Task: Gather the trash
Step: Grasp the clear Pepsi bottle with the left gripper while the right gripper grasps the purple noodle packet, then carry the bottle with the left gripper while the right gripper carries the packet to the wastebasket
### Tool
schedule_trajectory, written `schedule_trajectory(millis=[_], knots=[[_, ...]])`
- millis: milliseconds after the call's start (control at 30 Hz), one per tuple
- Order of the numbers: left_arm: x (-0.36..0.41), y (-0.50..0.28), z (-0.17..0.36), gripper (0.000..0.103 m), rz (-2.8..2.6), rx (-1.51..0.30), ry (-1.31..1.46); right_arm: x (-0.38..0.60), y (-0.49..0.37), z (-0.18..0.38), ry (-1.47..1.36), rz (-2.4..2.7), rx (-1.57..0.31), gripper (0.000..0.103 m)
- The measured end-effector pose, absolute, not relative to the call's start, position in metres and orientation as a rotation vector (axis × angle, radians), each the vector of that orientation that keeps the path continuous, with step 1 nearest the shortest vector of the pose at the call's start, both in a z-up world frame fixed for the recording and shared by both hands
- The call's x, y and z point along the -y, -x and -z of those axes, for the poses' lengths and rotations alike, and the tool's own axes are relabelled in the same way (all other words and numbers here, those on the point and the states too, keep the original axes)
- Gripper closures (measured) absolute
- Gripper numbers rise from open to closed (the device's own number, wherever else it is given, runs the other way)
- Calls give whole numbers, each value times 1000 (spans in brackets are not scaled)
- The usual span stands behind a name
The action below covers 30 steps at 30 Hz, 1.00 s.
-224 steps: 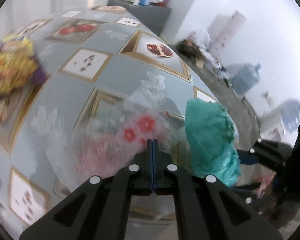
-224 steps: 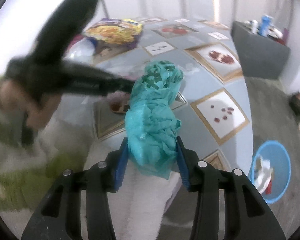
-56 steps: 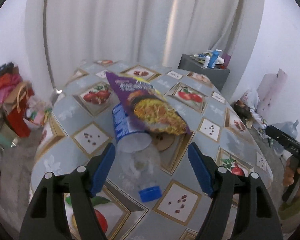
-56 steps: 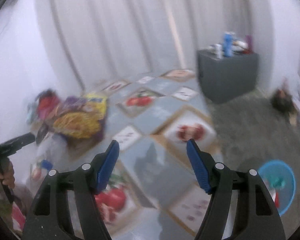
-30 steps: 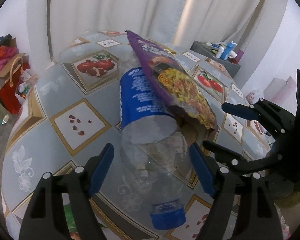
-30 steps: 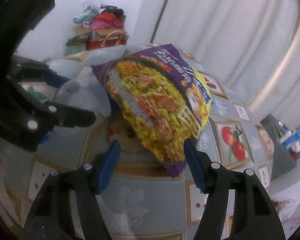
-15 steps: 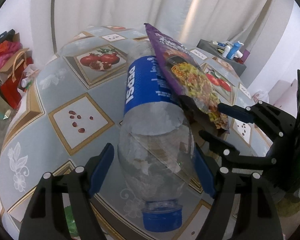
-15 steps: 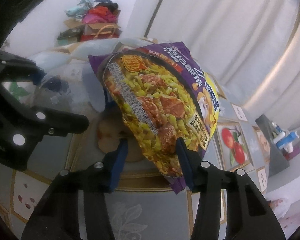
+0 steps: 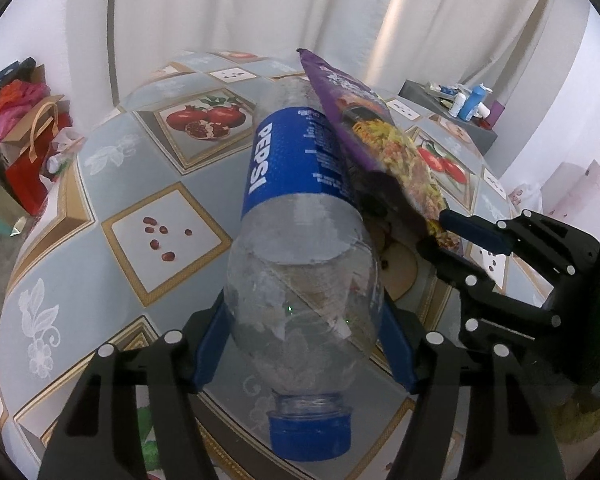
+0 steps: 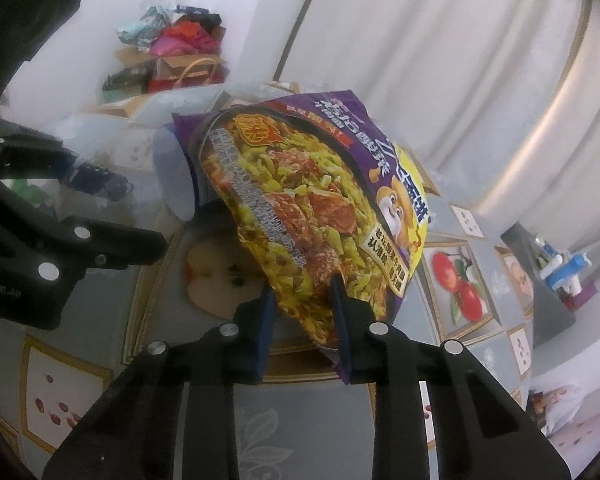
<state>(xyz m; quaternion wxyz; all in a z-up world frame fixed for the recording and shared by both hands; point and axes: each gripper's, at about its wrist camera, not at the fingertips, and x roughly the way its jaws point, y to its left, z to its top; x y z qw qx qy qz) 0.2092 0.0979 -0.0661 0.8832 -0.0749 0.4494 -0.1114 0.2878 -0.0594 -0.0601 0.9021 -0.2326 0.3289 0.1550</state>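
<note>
Fruit-print table (image 9: 80,216), bottle (image 9: 300,216) cap toward cam, L tongs (image 9: 302,350) closing round it, R tongs (image 10: 302,312) closing on noodle bag (image 10: 312,204)

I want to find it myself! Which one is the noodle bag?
Look at the round table with the fruit-picture cloth. In the middle lies a clear Pepsi bottle; the noodle packet leans on it. It is the only purple wrapper, showing yellow noodles and a cartoon animal.

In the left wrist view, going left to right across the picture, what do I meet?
Red bag → Pepsi bottle → noodle packet → right hand-held gripper → grey cabinet
</note>
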Motion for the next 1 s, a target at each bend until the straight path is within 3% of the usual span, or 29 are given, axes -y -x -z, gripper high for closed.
schedule_trajectory(millis=[200, 1000], knots=[[-100, -205, 62, 38, 226, -915, 157, 61, -285, 58, 475, -306, -671, 93], [-101, -195, 41, 38, 255, -815, 167, 100, -239, 11, 317, -200, -560, 101]])
